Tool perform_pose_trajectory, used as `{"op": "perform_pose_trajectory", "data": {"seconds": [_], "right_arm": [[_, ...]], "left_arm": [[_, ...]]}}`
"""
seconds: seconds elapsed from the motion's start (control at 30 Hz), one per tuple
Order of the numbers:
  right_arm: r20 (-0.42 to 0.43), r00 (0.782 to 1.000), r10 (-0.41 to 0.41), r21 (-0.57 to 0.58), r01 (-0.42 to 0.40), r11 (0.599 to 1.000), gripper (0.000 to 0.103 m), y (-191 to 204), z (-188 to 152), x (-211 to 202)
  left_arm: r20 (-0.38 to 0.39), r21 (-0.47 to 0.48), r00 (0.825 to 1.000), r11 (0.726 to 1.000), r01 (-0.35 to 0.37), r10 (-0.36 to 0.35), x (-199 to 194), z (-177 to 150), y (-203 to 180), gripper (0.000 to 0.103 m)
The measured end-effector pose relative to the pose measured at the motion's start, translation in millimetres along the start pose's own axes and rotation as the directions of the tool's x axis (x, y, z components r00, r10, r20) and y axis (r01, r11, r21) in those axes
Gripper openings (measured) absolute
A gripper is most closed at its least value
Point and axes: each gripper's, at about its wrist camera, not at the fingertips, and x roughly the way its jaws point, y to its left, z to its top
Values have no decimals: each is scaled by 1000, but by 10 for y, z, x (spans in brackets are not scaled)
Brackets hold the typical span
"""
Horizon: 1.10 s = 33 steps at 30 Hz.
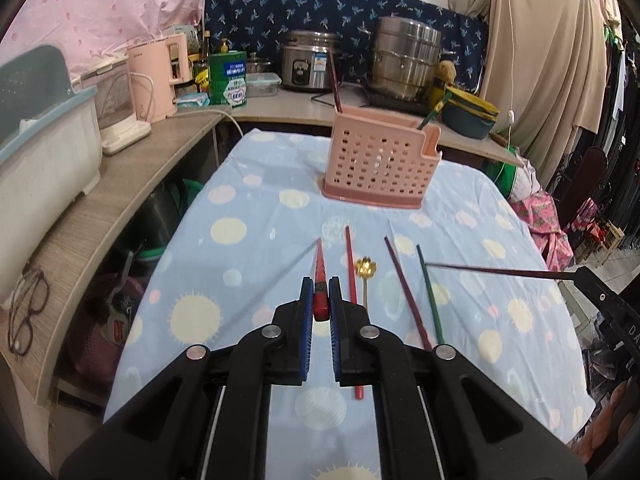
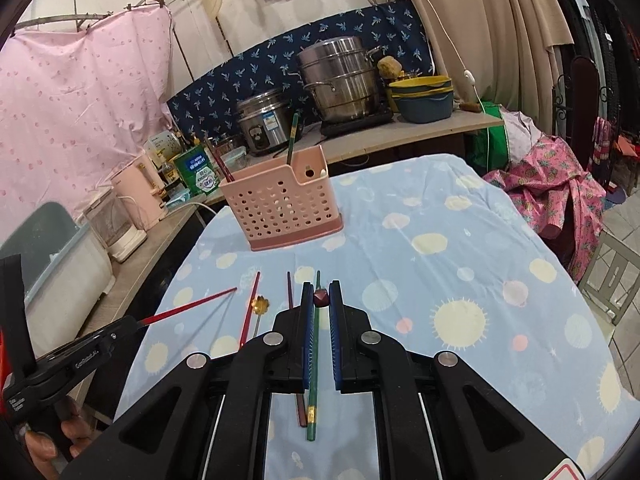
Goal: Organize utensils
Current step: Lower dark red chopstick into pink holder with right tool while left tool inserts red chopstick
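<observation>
My left gripper (image 1: pixel 320 282) is shut on the thick end of a red chopstick (image 1: pixel 319 258), held above the table and pointing toward the pink utensil holder (image 1: pixel 382 160). The right gripper (image 2: pixel 321 285) is shut on a dark maroon chopstick (image 2: pixel 321 298), seen end-on here and as a long thin rod (image 1: pixel 488 270) from the left wrist. On the cloth lie a red chopstick (image 1: pixel 351 268), a gold spoon (image 1: pixel 365 269), a dark red chopstick (image 1: pixel 404 288) and a green chopstick (image 1: pixel 429 292). The holder (image 2: pixel 282 208) has a dark red and a green chopstick standing in it.
The table (image 2: pixel 440 260) wears a blue cloth with pale dots. An L-shaped counter (image 1: pixel 120 184) wraps its left and far sides, bearing a dish rack (image 1: pixel 44 140), pink kettle (image 1: pixel 154 76), rice cooker (image 1: pixel 308 60), steamer pot (image 1: pixel 406 56) and glasses (image 1: pixel 28 316). Pink fabric (image 2: pixel 552 188) lies at the right.
</observation>
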Motion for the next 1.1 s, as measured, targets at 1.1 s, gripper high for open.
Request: {"op": "perform_pose_trajectory", "data": {"seconds": [1.1], "right_arm": [[229, 967, 107, 1, -110, 994, 8, 204, 1626, 163]], "left_arm": [[298, 12, 949, 995, 101, -100, -311, 1889, -285, 7]]}}
